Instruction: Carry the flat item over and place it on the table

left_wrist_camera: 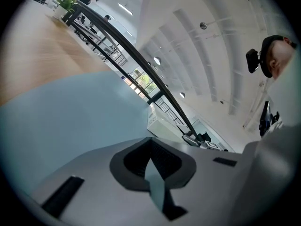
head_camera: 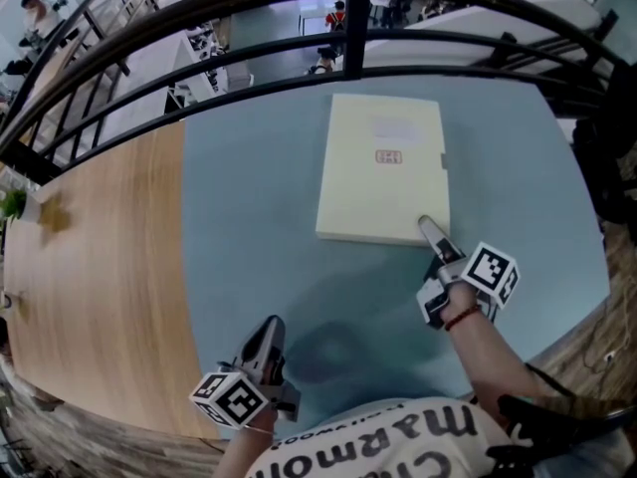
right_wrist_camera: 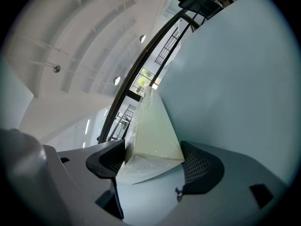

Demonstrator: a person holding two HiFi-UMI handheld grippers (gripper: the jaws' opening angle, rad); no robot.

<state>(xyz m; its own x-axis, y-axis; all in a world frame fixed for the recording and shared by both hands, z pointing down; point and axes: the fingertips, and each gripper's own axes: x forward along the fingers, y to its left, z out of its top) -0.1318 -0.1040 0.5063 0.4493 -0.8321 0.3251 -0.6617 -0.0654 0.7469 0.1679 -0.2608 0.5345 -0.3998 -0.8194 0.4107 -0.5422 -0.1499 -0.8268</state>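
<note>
Pinching the near right corner of the flat cream box (head_camera: 382, 167) with my right gripper (head_camera: 426, 227), I see it lying by the far edge of the tabletop (head_camera: 249, 247), long side pointing away from me. My left gripper (head_camera: 271, 329) is pressed together on nothing, well apart from it by the near edge.

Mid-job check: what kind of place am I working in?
Likely a mezzanine in a large office or lab hall: a black railing edges the table, desks and people show on a floor below, and the ceiling is high and white.
</note>
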